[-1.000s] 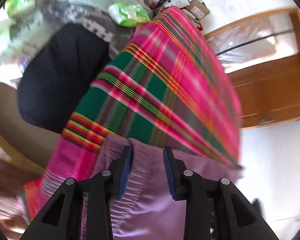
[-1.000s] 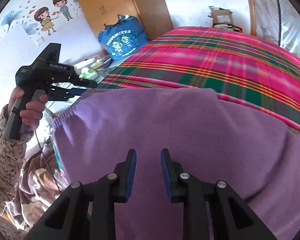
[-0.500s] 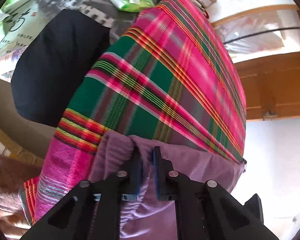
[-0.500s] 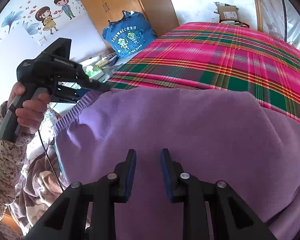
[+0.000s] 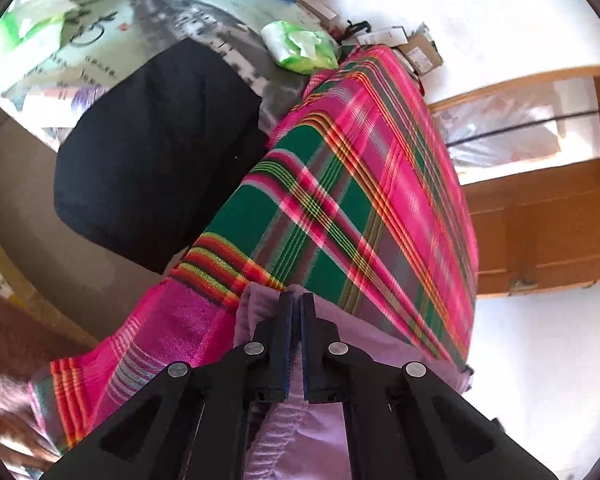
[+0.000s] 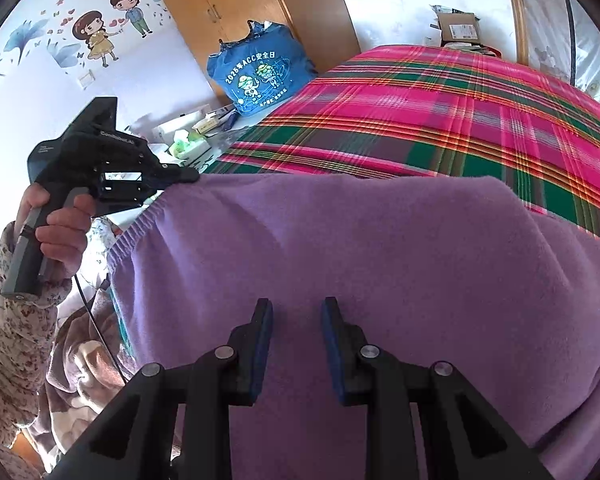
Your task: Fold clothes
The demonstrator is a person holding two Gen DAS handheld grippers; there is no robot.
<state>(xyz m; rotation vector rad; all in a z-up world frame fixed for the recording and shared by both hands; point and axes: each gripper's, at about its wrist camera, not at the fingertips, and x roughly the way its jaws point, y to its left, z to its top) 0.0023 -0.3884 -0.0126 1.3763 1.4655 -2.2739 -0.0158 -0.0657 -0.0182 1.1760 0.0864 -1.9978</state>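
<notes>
Left gripper (image 5: pixel 296 300): jaws pinched together on the ribbed hem corner of the purple sweater (image 6: pixel 340 248), cloth visible between the pads. In the right wrist view it sits at the garment's far-left corner, with the hand (image 6: pixel 56 224) on the handle.

Right gripper (image 6: pixel 296 312): jaws partly apart, nothing between them, poised just over the middle of the purple knit. Whether the tips touch the cloth can't be told.

The sweater lies directly under and ahead of both grippers, spread on the plaid blanket (image 6: pixel 440 120), which runs on well beyond the fingertips. A black cushion (image 5: pixel 152 148) sits left of the left gripper, past the blanket edge. Further out: a blue bag (image 6: pixel 260 76) and a wooden wardrobe (image 6: pixel 228 4).

Step, as I read it: one corner secured, the fold itself not yet started. The next move likely needs the right gripper to take a matching edge or pin the middle, then the left carries its corner across. Risk: the thin pinch slipping off the knit hem under tension.
</notes>
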